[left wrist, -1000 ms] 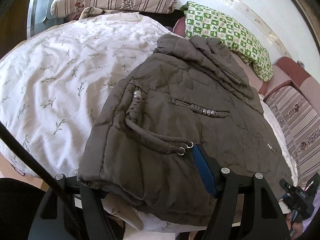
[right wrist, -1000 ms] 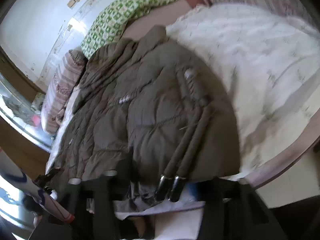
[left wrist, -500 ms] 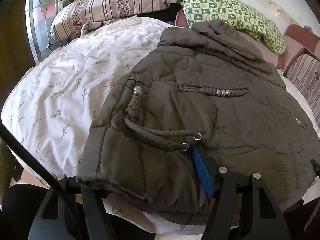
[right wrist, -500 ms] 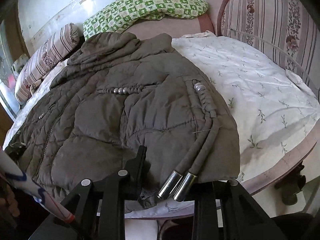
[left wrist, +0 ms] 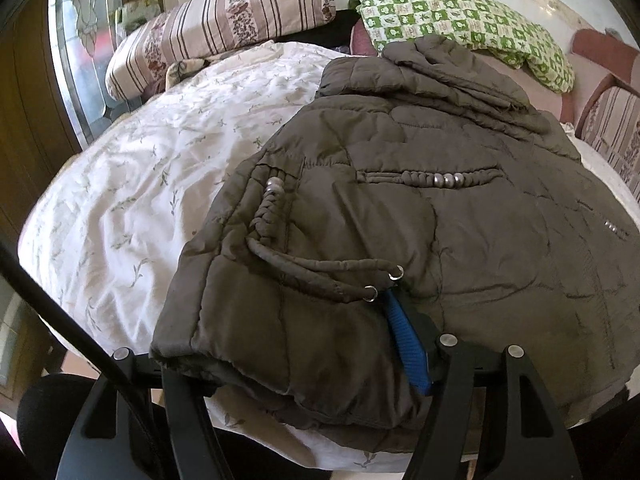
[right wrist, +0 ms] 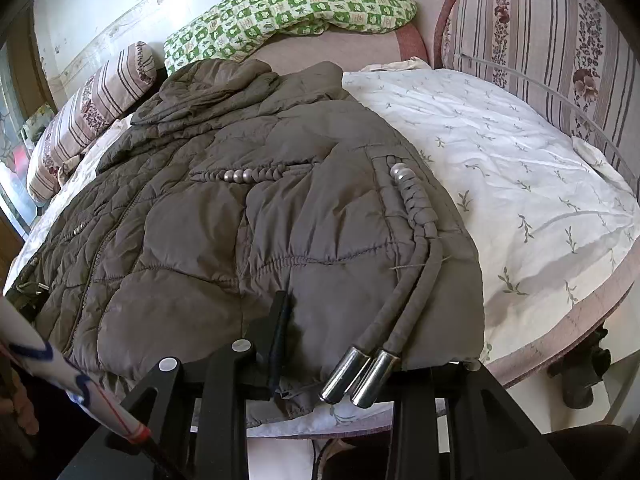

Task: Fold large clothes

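Gripping the near left corner of the jacket (left wrist: 440,220) with the left gripper (left wrist: 280,340): jaws at a middling gap, filled by the thick doubled hem, blue-padded finger (left wrist: 404,344) pressed on top, partner finger buried under the fabric. No change in that gap over the last second.

Straddling the opposite corner with the right gripper (right wrist: 372,332): narrower gap, jaws just been opening a little, jacket hem between them all the same. One black finger (right wrist: 280,320) dented into the quilting, the other hidden beneath the hem. Cannot tell whether that side is truly pinched or only cradled.

Just beside that gripper, draped over the hem edge: two cords (right wrist: 360,376) with shiny metal ends, loose.

Changed since a second ago: both views rolled from a strong tilt to level, and the right view gone from blurred to sharp. Jacket itself lying much as before, spread front-up on the white leaf-print sheet (left wrist: 140,180), hood bunched towards the green checked pillow (left wrist: 460,12), striped pillow (left wrist: 224,20) off to the side.

Reads as set-up finished: wrists squared, both hem corners taken. Probably ready to lift the hem and carry it towards the hood for a crosswise fold. Worth firming up the right-hand grip first, or risk dropping that corner.
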{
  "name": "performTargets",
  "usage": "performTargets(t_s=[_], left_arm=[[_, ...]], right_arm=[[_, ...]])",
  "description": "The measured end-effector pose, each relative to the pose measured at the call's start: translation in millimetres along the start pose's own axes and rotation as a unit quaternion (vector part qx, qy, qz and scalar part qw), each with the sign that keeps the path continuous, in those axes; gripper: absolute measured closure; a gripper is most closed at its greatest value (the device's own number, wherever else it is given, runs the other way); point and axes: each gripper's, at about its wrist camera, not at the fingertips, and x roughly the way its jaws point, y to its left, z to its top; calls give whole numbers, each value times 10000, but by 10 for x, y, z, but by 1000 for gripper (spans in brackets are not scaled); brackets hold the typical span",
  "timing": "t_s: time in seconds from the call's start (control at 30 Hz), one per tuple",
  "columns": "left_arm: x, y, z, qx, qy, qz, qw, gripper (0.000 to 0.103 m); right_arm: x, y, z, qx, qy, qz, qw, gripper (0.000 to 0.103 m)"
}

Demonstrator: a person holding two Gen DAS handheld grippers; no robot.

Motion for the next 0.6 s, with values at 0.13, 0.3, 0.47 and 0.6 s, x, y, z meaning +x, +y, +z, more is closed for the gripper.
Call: performTargets(t_s=[0.13, 0.3, 0.47, 0.6], left_arm=[[-10, -18, 1, 68, -36, 58, 10000, 35], [-29, -54, 0, 173, -88, 109, 9998, 38], [-41, -72, -5, 237, -131, 141, 9995, 41], [-51, -92, -12, 310, -170, 173, 9992, 43]], right_arm=[[6, 2, 0, -8, 6, -15, 10000, 69], [11, 16, 4, -3, 27, -40, 10000, 69], [13, 5, 4, -8, 22, -30, 10000, 69], [11, 10, 2, -8, 23, -37, 10000, 68]])
